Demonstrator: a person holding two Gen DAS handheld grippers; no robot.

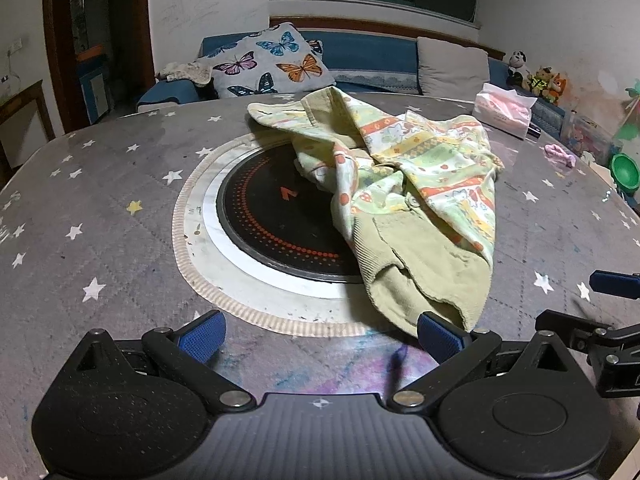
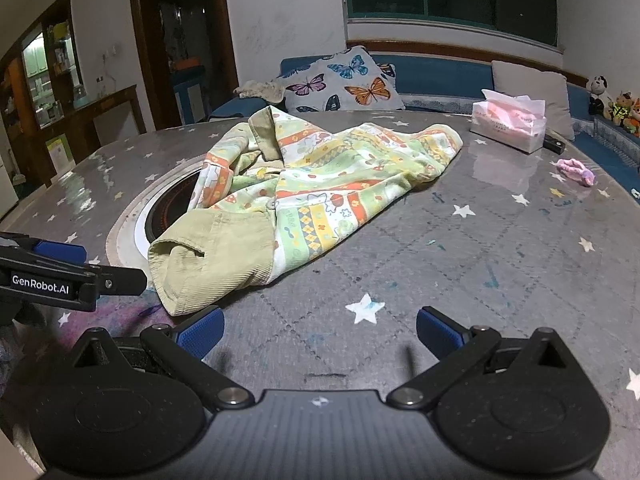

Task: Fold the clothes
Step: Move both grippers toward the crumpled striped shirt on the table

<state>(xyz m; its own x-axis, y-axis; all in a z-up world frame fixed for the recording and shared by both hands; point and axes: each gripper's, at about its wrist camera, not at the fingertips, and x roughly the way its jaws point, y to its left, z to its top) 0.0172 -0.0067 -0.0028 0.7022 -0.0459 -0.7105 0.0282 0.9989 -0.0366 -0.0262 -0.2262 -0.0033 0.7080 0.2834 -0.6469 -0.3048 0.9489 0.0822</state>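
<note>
A crumpled child's jacket [image 1: 404,184], olive corduroy outside with a patterned green, yellow and orange lining, lies on the star-printed table, partly over the round black hotplate [image 1: 272,216]. It also shows in the right wrist view [image 2: 304,196]. My left gripper [image 1: 320,338] is open and empty, its right fingertip just in front of the jacket's corduroy sleeve end. My right gripper [image 2: 320,334] is open and empty, low over the table just right of the sleeve cuff [image 2: 192,276]. Each gripper appears at the edge of the other's view.
A tissue pack [image 2: 508,122] and a small pink cloth [image 2: 576,170] sit at the table's far right. A green bowl [image 1: 624,172] stands past the right edge. A blue sofa with a butterfly cushion [image 1: 272,64] is behind the table.
</note>
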